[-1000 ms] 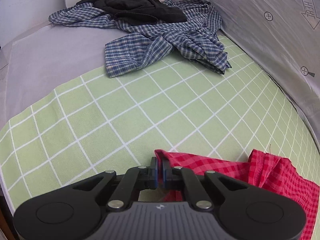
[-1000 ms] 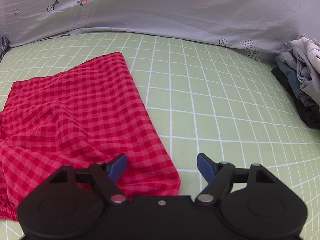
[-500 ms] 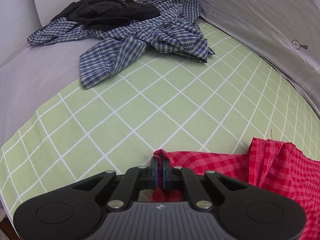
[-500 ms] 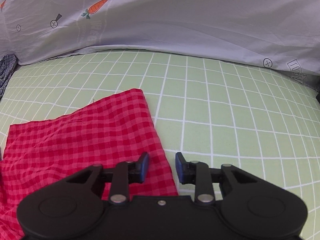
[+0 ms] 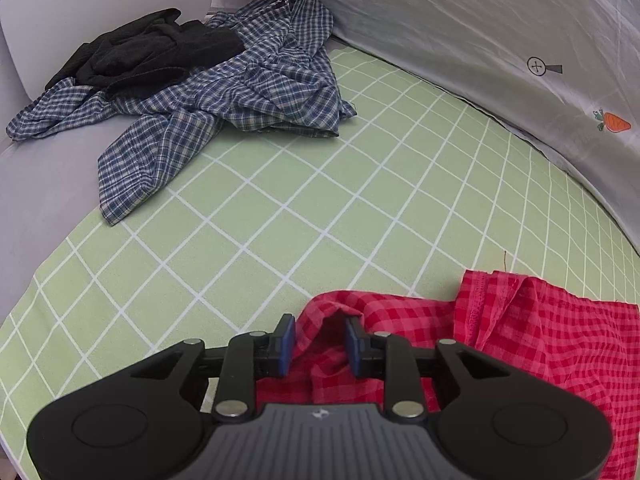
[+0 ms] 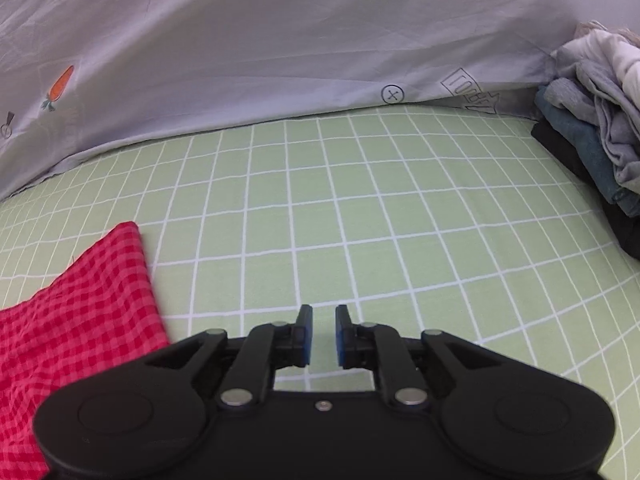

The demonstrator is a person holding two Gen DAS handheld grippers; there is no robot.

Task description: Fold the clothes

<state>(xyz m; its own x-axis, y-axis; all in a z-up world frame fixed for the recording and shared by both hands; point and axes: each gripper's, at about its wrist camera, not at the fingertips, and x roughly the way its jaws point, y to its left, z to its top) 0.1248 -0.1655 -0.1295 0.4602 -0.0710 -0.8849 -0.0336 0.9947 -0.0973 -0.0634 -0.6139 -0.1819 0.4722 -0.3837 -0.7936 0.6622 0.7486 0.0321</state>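
Left wrist: our left gripper (image 5: 320,344) is opening, a raised fold of the red checked cloth (image 5: 520,336) between its parted pads, loose rather than pinched, on the green grid sheet (image 5: 320,200); blue plaid shirt (image 5: 240,100) and black garment (image 5: 140,56) lie far back. Right wrist: our right gripper (image 6: 320,334) is opening slightly, holding nothing, over bare sheet, the cloth (image 6: 80,312) off to its left and a folded stack (image 6: 592,140) far right.
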